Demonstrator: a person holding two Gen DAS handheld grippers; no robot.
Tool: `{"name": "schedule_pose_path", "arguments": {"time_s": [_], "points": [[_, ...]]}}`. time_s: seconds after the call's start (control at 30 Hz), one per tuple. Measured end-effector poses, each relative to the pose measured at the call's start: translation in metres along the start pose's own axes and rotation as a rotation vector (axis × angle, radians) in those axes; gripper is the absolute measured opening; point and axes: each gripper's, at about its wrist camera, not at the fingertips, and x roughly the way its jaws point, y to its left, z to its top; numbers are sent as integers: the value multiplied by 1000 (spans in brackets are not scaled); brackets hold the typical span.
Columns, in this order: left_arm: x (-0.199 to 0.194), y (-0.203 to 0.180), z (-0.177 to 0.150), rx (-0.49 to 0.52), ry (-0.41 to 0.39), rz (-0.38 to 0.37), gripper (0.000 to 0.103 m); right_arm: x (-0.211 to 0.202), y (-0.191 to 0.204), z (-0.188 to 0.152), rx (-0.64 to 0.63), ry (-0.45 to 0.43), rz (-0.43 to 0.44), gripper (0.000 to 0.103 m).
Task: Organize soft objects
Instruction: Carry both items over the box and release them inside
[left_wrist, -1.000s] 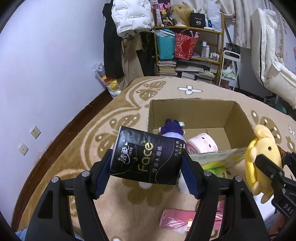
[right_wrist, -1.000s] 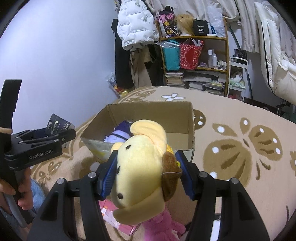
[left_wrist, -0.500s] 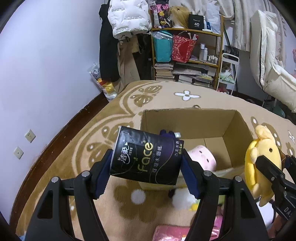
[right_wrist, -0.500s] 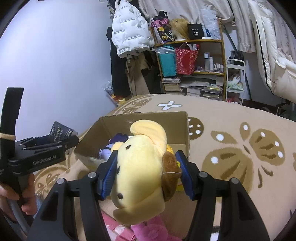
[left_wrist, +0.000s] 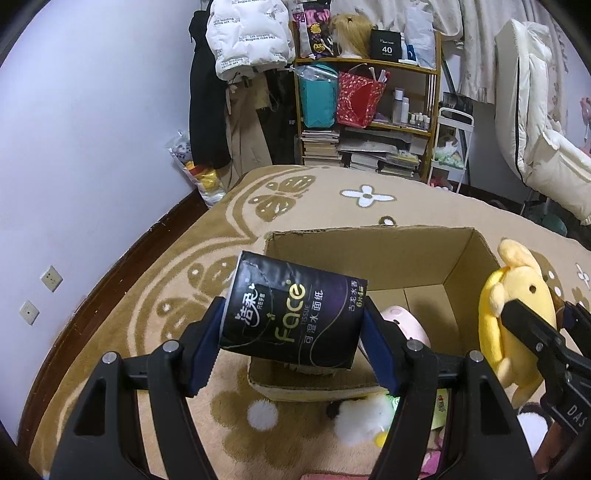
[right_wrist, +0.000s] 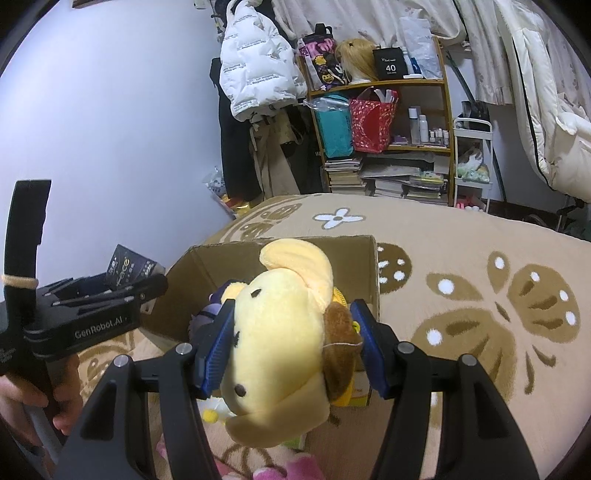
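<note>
Grippers tilt downward over a patterned rug (left_wrist: 177, 280), each clamped on a soft thing. Left gripper (left_wrist: 291, 332) grasps a black tissue pack (left_wrist: 295, 317) by its two ends between blue pads; the pack is a tilted cylinder with gold "Face" lettering and sits crosswise between the fingers, over the near-left corner of an open cardboard box (left_wrist: 369, 251). Right gripper (right_wrist: 291, 343) squeezes a yellow plush dog (right_wrist: 280, 332) with floppy ears, a brown patch on its right side and small black eyes; its head fills the gap between the pads, ears pointing far toward the box (right_wrist: 207, 266). In the left view the dog (left_wrist: 517, 314) hangs at the box's right wall. In the right view a hand (right_wrist: 62, 402) at the left edge holds the other gripper's handle. Inside the box lie a pink plush (left_wrist: 402, 325) and a purple one (right_wrist: 207, 317). More soft things, white (left_wrist: 362, 421) and pink (right_wrist: 280, 469), lie on the rug near the box's front wall.
</note>
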Motion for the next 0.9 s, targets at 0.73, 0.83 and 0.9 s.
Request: {"name": "schedule_pose_path", "arguments": {"time_s": [0.73,0.83,0.9], "points": [[16,-21,1,77,23,8,70,26,-3,14,22,-8,23,68],[17,-22,1,81,23,15,75,28,-4,15,22,-4,28,69],[15,-21,1,76,14,25,81,27,-6,15,25,-6,28,70]]}}
